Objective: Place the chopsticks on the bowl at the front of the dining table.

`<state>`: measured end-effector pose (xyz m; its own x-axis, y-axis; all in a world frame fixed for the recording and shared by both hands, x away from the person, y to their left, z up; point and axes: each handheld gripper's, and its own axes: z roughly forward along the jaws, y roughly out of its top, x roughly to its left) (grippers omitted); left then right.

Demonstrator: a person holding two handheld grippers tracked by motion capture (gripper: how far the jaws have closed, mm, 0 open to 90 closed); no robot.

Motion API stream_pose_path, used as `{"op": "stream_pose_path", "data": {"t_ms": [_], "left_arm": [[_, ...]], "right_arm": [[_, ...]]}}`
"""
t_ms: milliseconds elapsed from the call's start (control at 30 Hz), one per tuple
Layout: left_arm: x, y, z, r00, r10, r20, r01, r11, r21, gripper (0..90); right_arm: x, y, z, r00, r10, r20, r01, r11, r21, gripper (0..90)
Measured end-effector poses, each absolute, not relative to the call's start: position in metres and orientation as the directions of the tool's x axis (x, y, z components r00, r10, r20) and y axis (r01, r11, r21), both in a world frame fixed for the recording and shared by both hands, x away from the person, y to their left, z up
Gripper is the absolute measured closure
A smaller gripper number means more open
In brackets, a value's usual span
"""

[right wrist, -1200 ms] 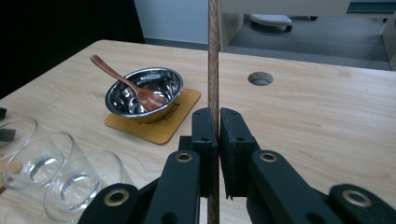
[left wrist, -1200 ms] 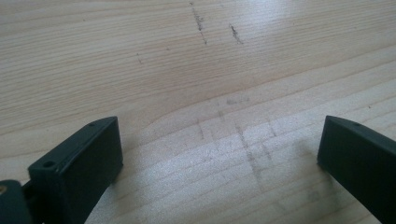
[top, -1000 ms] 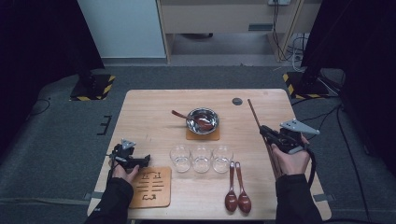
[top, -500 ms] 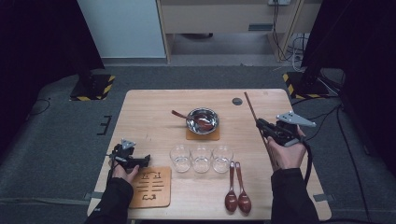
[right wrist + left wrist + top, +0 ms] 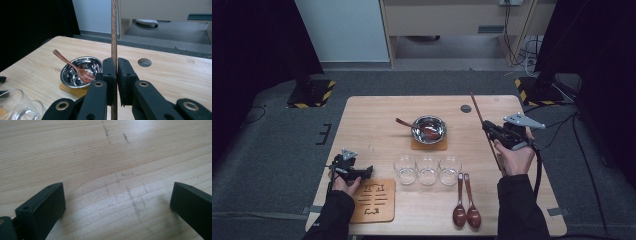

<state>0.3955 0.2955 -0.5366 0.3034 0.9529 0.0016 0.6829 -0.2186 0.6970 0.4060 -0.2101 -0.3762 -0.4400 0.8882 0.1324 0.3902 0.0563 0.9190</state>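
My right gripper (image 5: pixel 488 128) is shut on a long thin wooden stick (image 5: pixel 478 114), held over the table's right side. In the right gripper view the stick (image 5: pixel 114 30) stands upright, pinched between the two black jaws of the right gripper (image 5: pixel 117 67). My left gripper (image 5: pixel 367 173) rests near the front left of the table beside a wooden board. Its jaws stand wide apart in the left gripper view, where the left gripper (image 5: pixel 117 195) has bare wood between its fingers.
A steel bowl (image 5: pixel 428 129) with a brown spoon (image 5: pixel 404 123) sits on a coaster mid-table. Three glasses (image 5: pixel 427 169) stand in a row before it, and two spoons (image 5: pixel 466 210) lie at the front. An engraved wooden board (image 5: pixel 374 200) lies front left. The table (image 5: pixel 372 125) has a cable hole (image 5: pixel 466 108).
My right gripper has carried the stick a little farther from the person, slightly left and up. The left gripper has stayed where it was.
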Motion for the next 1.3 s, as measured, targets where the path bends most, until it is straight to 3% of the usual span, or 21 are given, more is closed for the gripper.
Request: {"op": "stream_pose_path", "data": {"t_ms": [1300], "left_arm": [[0.395,0.296,-0.537,0.304,0.953,0.002,0.683,-0.219,0.697,0.0]], "right_arm": [[0.454,-0.167,-0.364,-0.458,0.88,0.122,0.37,0.064,0.927,84.9]]}}
